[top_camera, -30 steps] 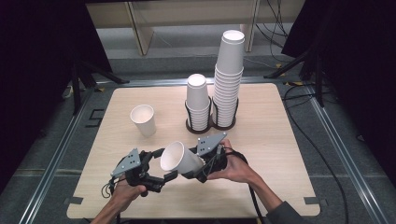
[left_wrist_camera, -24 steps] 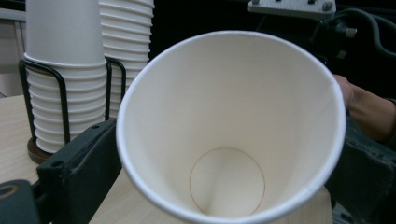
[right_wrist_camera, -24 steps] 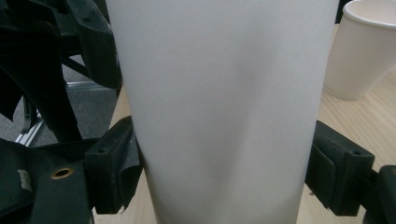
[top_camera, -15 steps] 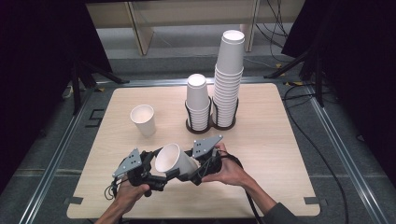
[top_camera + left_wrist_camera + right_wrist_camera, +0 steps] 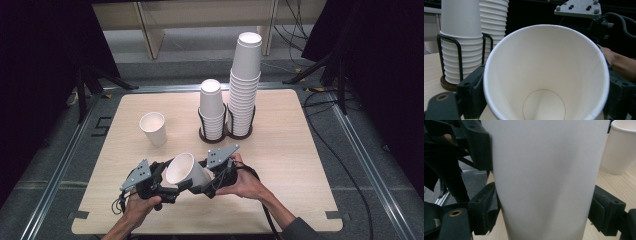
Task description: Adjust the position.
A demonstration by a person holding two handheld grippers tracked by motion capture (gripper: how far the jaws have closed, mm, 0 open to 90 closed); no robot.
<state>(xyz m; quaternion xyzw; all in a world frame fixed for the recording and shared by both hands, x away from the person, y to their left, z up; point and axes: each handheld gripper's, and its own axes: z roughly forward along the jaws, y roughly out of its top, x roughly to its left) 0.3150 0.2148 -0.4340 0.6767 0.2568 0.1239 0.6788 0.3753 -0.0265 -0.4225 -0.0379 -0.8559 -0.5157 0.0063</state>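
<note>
**Two grippers meet on one paper cup**

Closing in over the past second, the left gripper [image 5: 172,186] has just drawn its jaws onto the tilted paper cup [image 5: 186,170], which has shifted only slightly toward 7 o'clock on the wooden table [image 5: 300,150]; its black pads [image 5: 472,91] now flank the rim and appear to touch it on both sides, the cup's mouth facing along the jaws; the right gripper [image 5: 210,182] pinches the same cup around its wall, pads [image 5: 485,211] pressed against the white paper on either side; the cup hangs above the table's near edge, at 6 o'clock, mouth tipped toward 11 o'clock; a single upright cup [image 5: 153,128] stands at 10 o'clock; two stacks of cups, one short [image 5: 211,107] and one tall [image 5: 245,82], sit in a black wire holder [image 5: 226,131] toward 12 o'clock.
</note>
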